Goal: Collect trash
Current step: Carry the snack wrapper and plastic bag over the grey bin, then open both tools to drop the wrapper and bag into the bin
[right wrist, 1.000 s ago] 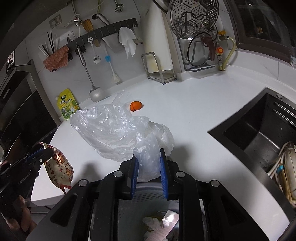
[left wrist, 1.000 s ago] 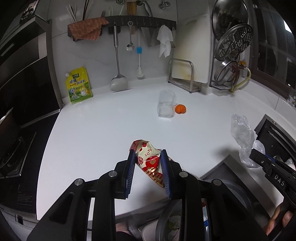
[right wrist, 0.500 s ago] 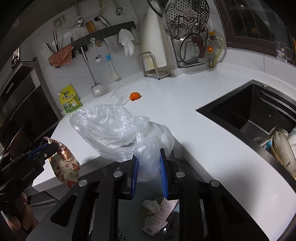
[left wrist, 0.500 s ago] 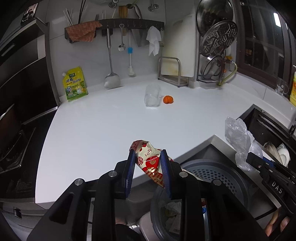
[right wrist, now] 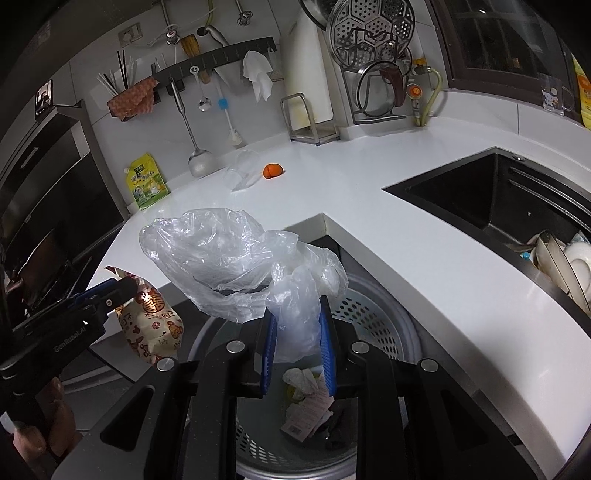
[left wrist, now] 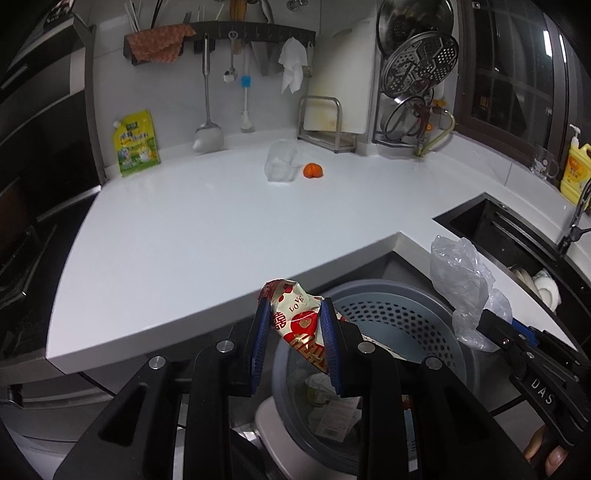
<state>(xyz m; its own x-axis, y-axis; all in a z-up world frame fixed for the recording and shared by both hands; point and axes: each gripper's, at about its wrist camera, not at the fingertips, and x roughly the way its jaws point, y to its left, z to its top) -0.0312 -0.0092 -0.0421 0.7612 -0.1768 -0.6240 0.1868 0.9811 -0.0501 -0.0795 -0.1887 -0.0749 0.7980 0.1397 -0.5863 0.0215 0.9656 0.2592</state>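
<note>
My left gripper (left wrist: 293, 332) is shut on a red and gold snack wrapper (left wrist: 299, 321) and holds it over the near rim of the grey perforated trash bin (left wrist: 384, 306). The wrapper also shows in the right wrist view (right wrist: 155, 325). My right gripper (right wrist: 297, 343) is shut on a crumpled clear plastic bag (right wrist: 229, 258) and holds it above the same bin (right wrist: 373, 325). Paper scraps (right wrist: 306, 398) lie inside the bin. The bag also shows at the right of the left wrist view (left wrist: 461, 280).
On the white counter (left wrist: 207, 229) lie a tipped clear plastic cup (left wrist: 279, 166), an orange peel piece (left wrist: 313, 170) and a yellow-green pouch (left wrist: 136, 142) against the wall. A black sink (right wrist: 498, 206) with dishes is at the right. Utensils hang on a wall rail (left wrist: 236, 31).
Both grippers have drawn back from the counter to over the bin, each still holding its item. The counter edge now lies beyond the fingertips.
</note>
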